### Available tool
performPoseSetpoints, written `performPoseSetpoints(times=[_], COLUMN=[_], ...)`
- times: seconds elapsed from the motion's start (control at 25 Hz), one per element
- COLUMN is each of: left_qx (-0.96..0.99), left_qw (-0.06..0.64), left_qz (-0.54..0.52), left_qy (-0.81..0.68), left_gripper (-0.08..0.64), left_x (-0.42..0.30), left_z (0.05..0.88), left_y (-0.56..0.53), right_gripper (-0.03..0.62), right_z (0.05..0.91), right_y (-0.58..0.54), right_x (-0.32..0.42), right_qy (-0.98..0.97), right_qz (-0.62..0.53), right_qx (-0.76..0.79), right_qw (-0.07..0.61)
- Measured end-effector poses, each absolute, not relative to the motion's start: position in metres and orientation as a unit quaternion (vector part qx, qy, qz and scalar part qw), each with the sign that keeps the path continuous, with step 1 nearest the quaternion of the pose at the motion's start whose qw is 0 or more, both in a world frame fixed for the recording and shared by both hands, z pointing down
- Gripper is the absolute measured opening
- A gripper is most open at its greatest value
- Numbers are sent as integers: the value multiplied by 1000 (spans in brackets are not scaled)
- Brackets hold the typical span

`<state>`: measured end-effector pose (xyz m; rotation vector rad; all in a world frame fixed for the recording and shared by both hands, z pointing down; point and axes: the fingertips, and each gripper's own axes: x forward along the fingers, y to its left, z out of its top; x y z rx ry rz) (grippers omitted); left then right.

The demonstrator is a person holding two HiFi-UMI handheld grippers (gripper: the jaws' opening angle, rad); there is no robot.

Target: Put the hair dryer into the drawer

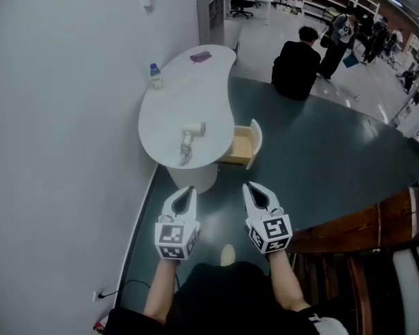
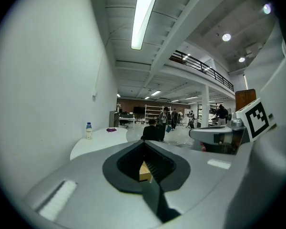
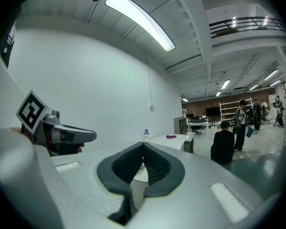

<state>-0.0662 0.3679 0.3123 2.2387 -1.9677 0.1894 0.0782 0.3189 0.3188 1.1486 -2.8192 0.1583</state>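
Nearest, short of the table (image 1: 178, 96): the left hand-held gripper (image 1: 188, 190) was held out over the dark green floor (image 1: 321, 159). Its jaws were closed tip to tip with nothing gripped. Its own view showed only a sliver of pale wood through the gap behind the tips.

The right hand-held gripper (image 1: 250, 187) was just beside it, on the side away from the wall (image 1: 56, 117). It pointed the same way, toward the table, and its jaws also met at the tips and were empty.

On the near end of the white, curved table lay the hair dryer (image 1: 190, 137), a cream one. It lay on its side on the tabletop with its handle toward the near edge, well apart from both grippers.

At the table's near right edge the drawer (image 1: 241, 145) stood pulled open, with a light wood interior and a white front. It was near the hair dryer but not touching it.

Farther along the table, by the wall side, a small bottle (image 1: 155, 77) stood upright. At the table's far end lay a purple object (image 1: 200, 56); I could not tell what kind of thing it was.

Beyond the table's far right, a person in black (image 1: 296, 68) was sitting on the floor.
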Motion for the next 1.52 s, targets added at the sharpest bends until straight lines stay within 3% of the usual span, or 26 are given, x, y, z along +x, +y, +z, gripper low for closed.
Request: performPoseSetpoints(times=[0.56, 1.08, 1.52], left_qx=[703, 699, 713], left_qw=[93, 116, 175], left_qz=[84, 82, 87], left_qy=[-700, -701, -673], left_gripper=[8, 8, 8], left_x=[-72, -128, -187], left_z=[333, 361, 401], left_y=[316, 226, 130], right_gripper=[2, 2, 2], right_z=[349, 367, 394], right_y=[245, 159, 73], right_x=[71, 9, -55], right_qy=[-943, -945, -934], right_qz=[80, 87, 114], right_qx=[319, 309, 324], right_qw=[47, 61, 97])
